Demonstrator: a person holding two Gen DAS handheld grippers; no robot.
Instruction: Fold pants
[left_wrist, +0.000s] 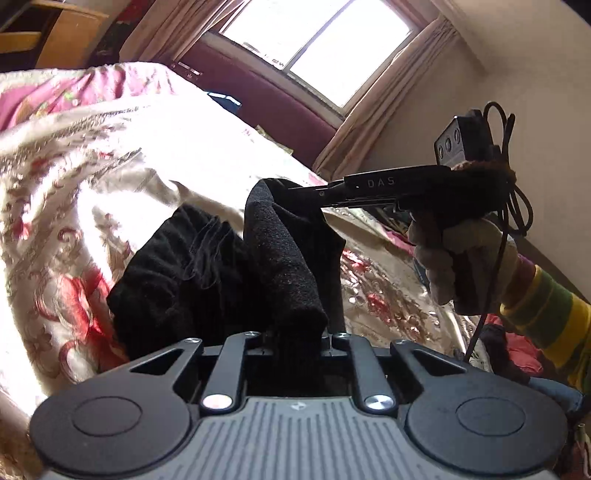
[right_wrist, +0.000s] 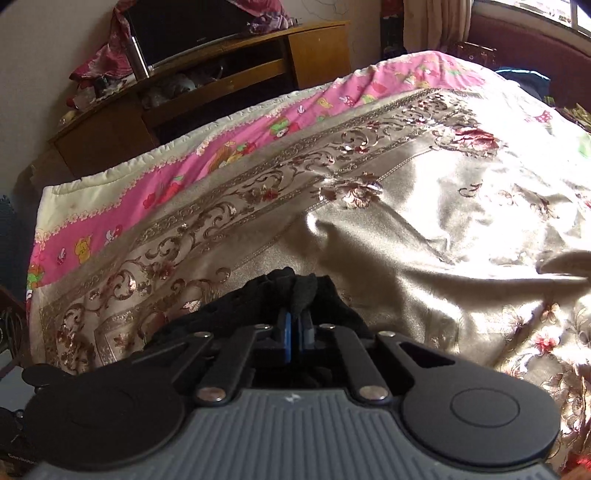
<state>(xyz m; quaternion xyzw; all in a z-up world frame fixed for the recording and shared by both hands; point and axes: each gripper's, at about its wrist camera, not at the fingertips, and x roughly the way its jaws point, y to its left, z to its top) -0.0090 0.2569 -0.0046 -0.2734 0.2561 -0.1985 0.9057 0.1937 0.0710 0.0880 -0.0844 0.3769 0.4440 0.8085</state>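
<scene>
The black pants (left_wrist: 207, 273) hang bunched above the bed, held up at two places. My left gripper (left_wrist: 295, 332) is shut on a thick fold of the black cloth, which hides its fingertips. My right gripper (left_wrist: 306, 194) reaches in from the right in the left wrist view and is shut on the upper edge of the pants. In the right wrist view the right gripper (right_wrist: 295, 321) shows blue pads (right_wrist: 286, 336) pressed together with black cloth (right_wrist: 291, 291) pinched between them.
A gold floral bedspread (right_wrist: 424, 221) covers the bed, with a pink cartoon quilt (right_wrist: 207, 147) along its far edge. A wooden cabinet (right_wrist: 221, 74) stands beyond the bed. A window with curtains (left_wrist: 314, 40) and a maroon headboard (left_wrist: 266, 92) lie behind.
</scene>
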